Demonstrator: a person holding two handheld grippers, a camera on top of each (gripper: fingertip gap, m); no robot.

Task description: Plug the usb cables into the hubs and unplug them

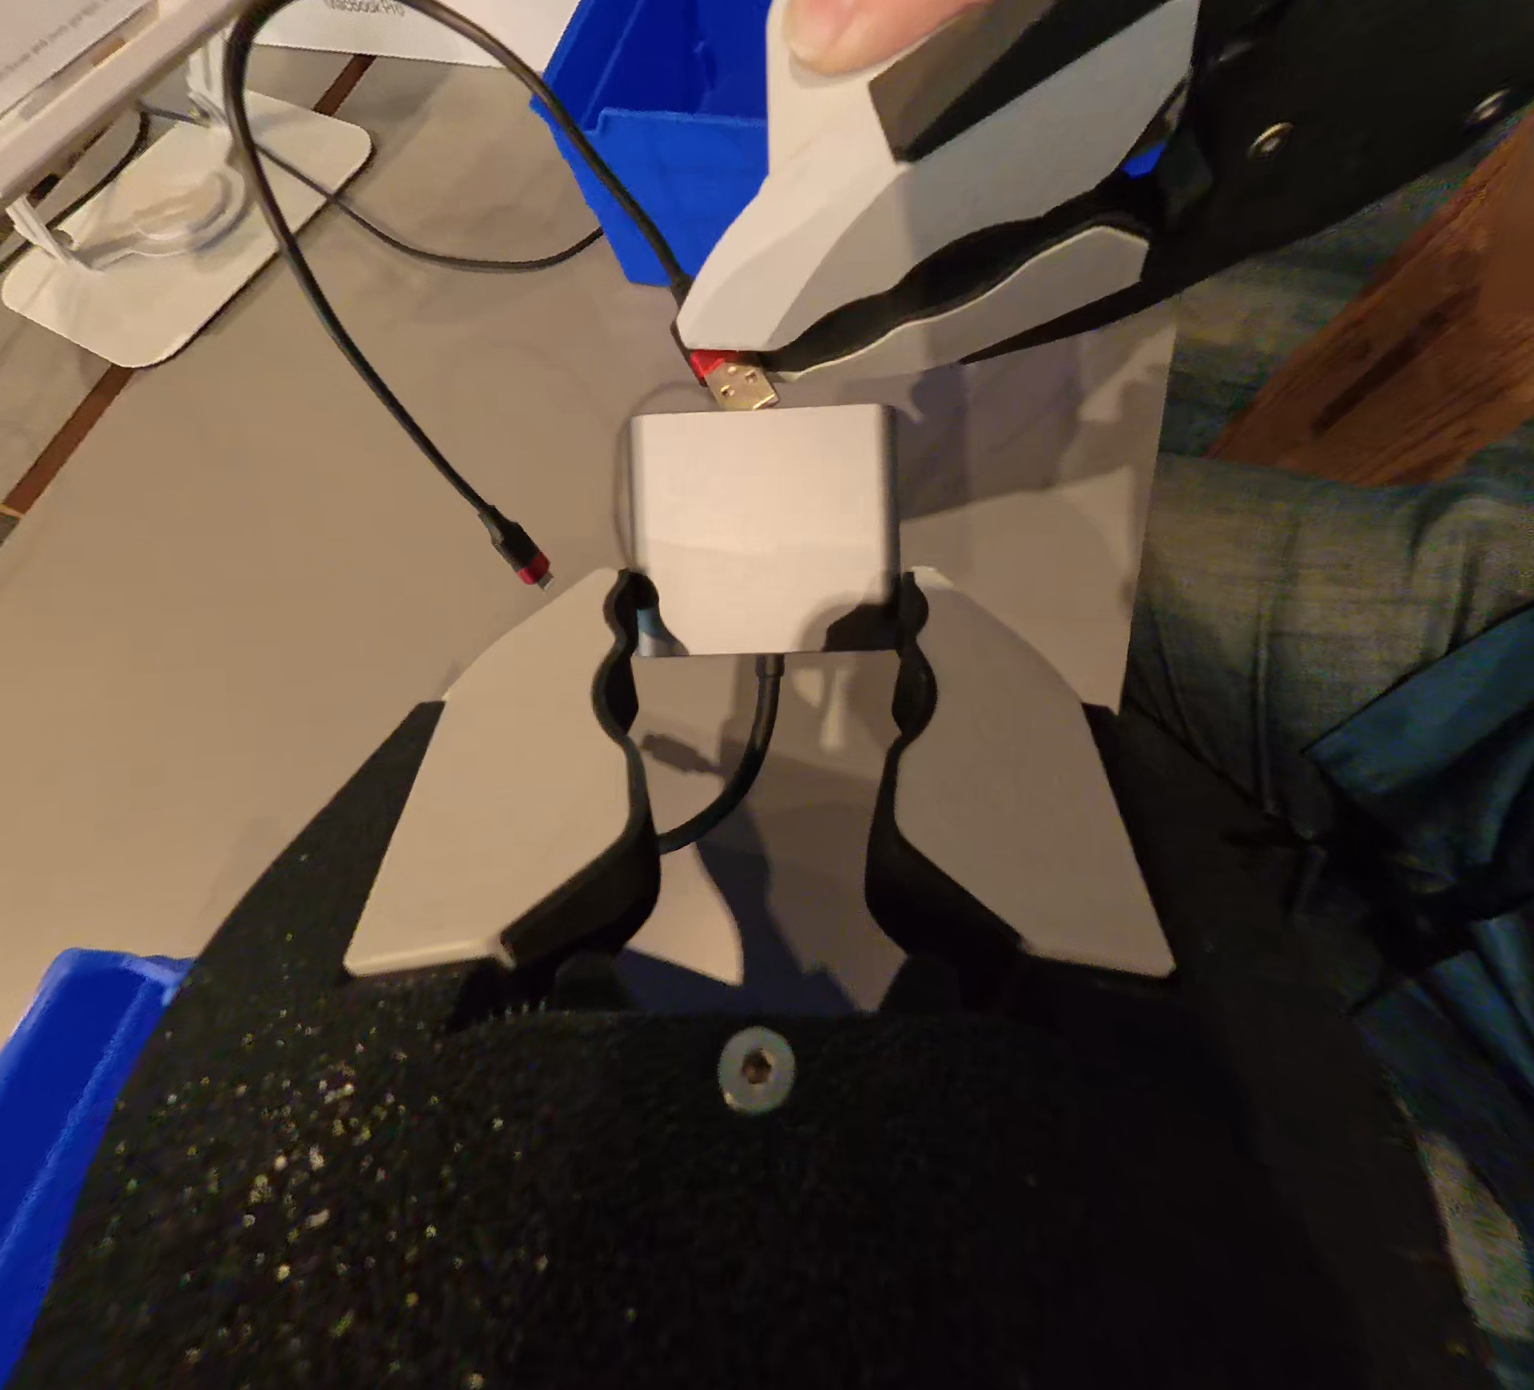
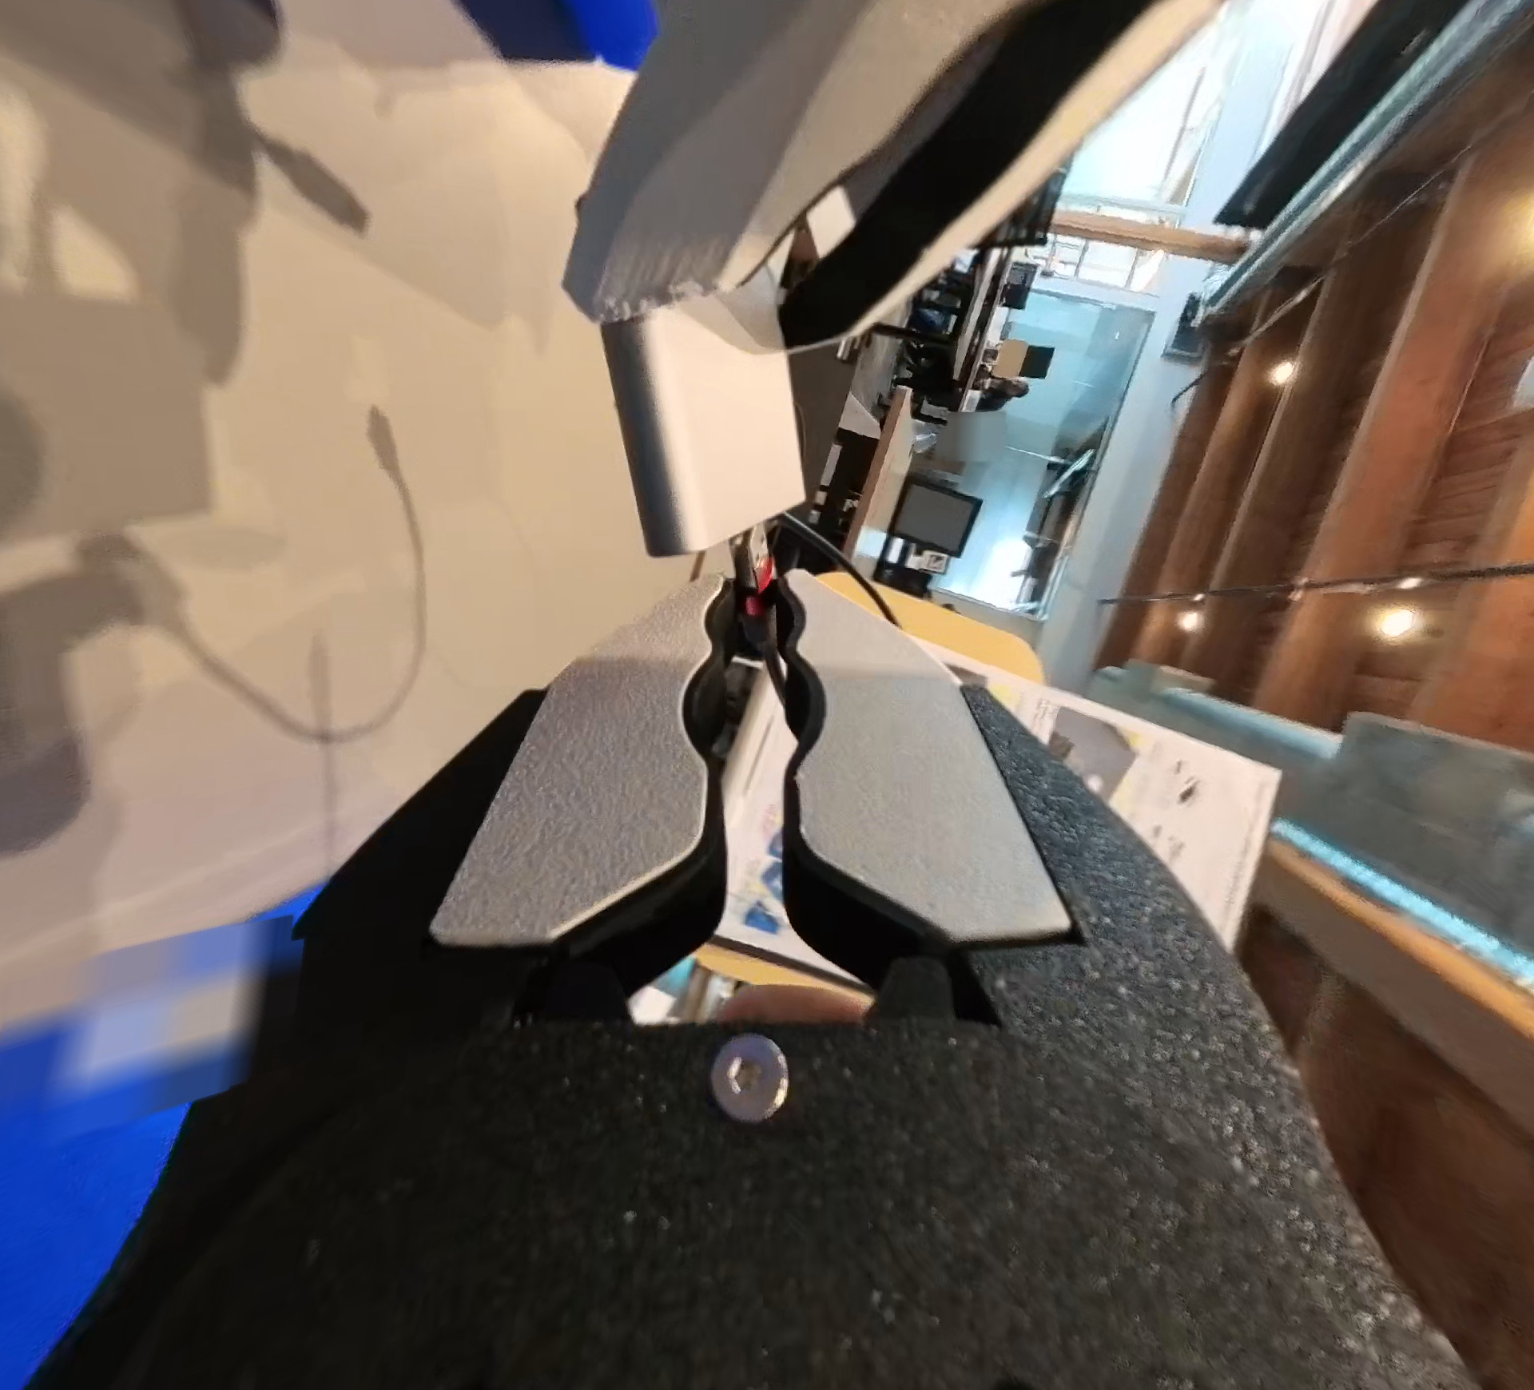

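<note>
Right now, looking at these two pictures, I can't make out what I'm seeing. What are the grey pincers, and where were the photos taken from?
The pincers are hand-held grippers, one in each of a person's hands, each carrying a camera that looks along its own fingers. The left wrist view shows the left gripper clamped on a small grey hub above a grey table. Opposite it, the right gripper pinches a USB plug, its metal tip just at the hub's far edge, not yet inserted. The black cable loops away, its free end hanging loose. Behind is a blue bin. The right wrist view shows the same meeting from the other side, rather blurred.
</note>
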